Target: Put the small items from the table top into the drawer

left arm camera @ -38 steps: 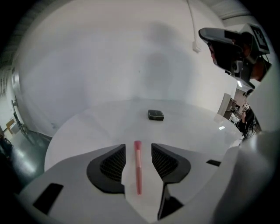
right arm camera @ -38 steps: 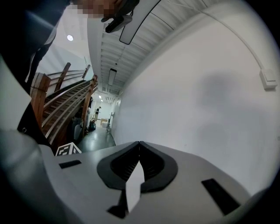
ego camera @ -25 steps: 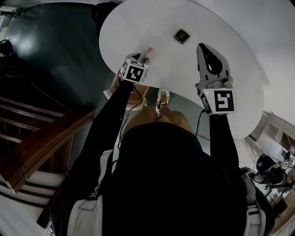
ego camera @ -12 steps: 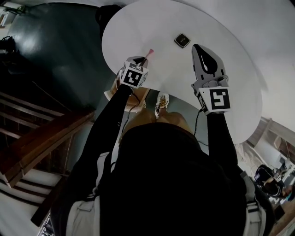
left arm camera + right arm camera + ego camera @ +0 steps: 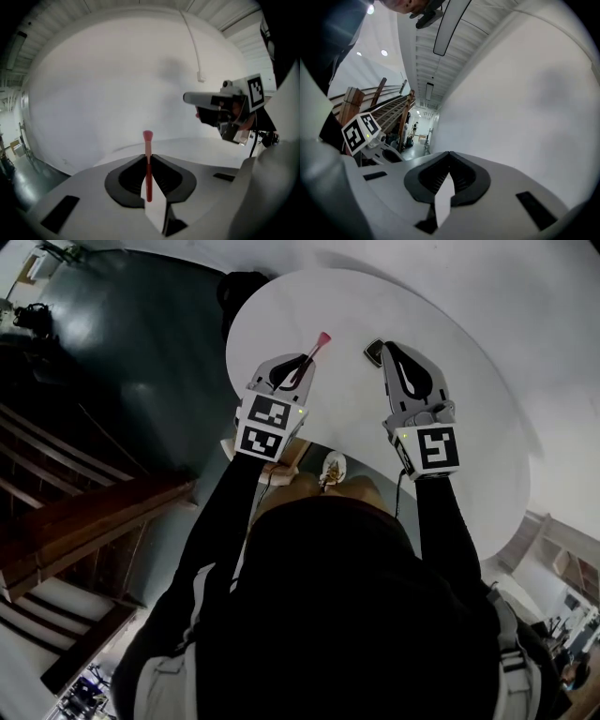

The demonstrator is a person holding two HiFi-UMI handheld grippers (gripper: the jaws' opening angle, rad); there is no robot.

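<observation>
My left gripper (image 5: 307, 361) is shut on a thin red brush (image 5: 317, 345) with a pink tip, held above the white round table (image 5: 450, 427). In the left gripper view the brush (image 5: 148, 159) stands upright, pinched between the closed jaws of the left gripper (image 5: 148, 157). My right gripper (image 5: 386, 347) is shut and empty, its tip right beside a small black square item (image 5: 371, 352) on the table, which it partly hides. In the right gripper view the right gripper (image 5: 449, 153) points at a bare white surface. No drawer shows clearly.
The table's near edge runs just in front of my arms. Below it sit a tan wooden piece (image 5: 281, 454) and a shoe (image 5: 332, 468). Wooden stairs (image 5: 84, 521) are at the left over a dark floor (image 5: 141, 352).
The left gripper has closed on the brush and carried it up and forward off the table. The right gripper has moved forward and left, up to the black square item.
</observation>
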